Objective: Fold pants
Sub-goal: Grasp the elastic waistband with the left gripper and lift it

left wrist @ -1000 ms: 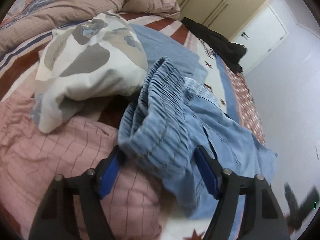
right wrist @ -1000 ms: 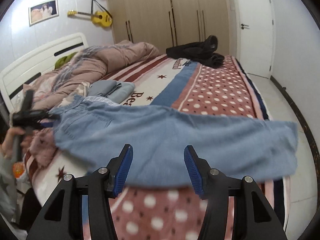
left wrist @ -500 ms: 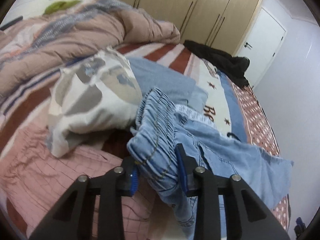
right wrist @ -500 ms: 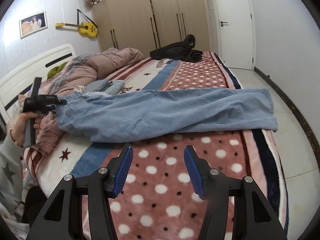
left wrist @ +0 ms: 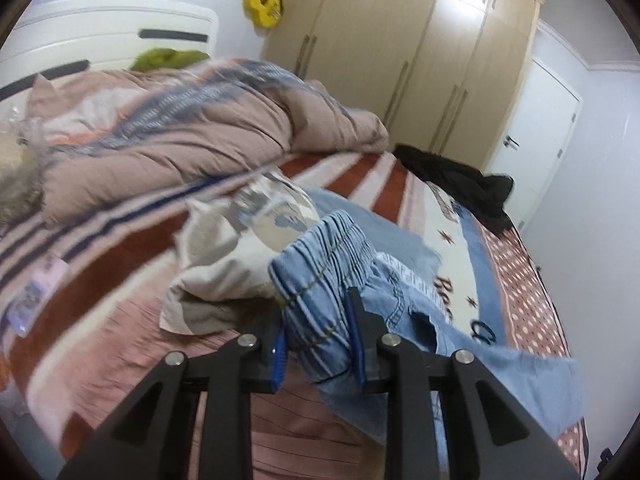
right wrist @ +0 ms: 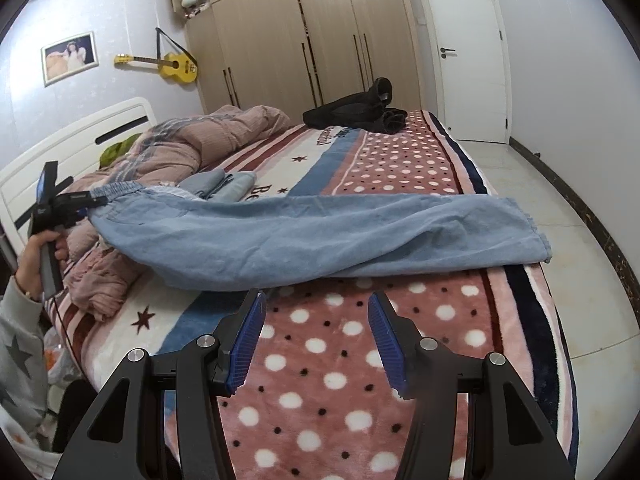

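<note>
Pants [right wrist: 320, 236] waistband pinched in left gripper [left wrist: 318, 328] (jaws closed).

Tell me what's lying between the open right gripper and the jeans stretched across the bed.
Only bare polka-dot blanket separates the right gripper from the jeans, seen in the right wrist view.

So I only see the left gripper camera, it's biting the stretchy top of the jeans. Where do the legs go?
Observer: The pants lie stretched across the bed, with the leg ends at its floor-side edge.
Operator: Is the other gripper holding them?
Observer: No. The right gripper is open over the dotted blanket, short of the denim.
Operator: Is the top lifted?
Observer: Yes. The left gripper holds the waistband up off the bed.
</note>
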`<state>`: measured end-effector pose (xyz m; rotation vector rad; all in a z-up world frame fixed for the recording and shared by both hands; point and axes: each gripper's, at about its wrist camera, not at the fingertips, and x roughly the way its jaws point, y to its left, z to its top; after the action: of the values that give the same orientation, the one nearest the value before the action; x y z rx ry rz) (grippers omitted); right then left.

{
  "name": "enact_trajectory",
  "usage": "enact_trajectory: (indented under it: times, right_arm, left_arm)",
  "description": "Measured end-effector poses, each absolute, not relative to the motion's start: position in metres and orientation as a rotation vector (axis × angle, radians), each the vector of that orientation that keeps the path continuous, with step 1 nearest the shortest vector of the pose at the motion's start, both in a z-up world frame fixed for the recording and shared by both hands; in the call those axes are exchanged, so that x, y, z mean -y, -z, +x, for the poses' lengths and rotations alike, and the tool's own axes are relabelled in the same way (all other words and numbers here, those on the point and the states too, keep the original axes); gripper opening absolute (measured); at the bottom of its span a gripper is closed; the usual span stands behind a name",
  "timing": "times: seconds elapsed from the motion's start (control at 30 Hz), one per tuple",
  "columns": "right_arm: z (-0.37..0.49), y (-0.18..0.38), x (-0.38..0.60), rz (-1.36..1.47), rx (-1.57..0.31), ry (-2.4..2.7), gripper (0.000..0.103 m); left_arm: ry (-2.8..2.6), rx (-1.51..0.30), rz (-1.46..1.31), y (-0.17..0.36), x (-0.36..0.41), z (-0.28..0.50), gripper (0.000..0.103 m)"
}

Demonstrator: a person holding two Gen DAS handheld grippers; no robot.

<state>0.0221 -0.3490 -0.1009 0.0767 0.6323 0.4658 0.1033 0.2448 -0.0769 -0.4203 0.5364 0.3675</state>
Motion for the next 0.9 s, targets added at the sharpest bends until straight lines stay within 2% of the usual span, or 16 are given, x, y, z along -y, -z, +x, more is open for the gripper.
enact_trajectory:
  times: [0.3,0.4,0.73,0.9]
  right_arm:
    - [0.02,0.097,0.329,0.043,-0.63,-0.503,0.049]
    - [0.02,0.098,0.321,0.046,-0.633,-0.516,0.049]
    - [0.019,0.097,0.309,0.038,-0.626,-0.545,0.049]
    - [0.017,0.096,0.313,0.048,-0.626,-0.541,0.049]
  left_arm:
    - [-0.547,-0.464,-0.34,0.042,-0.319,0.067,0.021]
    - [-0.502,-0.468,-0.304,0.034,-0.318,0.068,0.02]
    - [-0.199,-0.431,-0.128,0.007,-0.198,0.088,0.02]
    - [-0.027,-0.456,-0.06,0.018,-0.112,0.112,0.019]
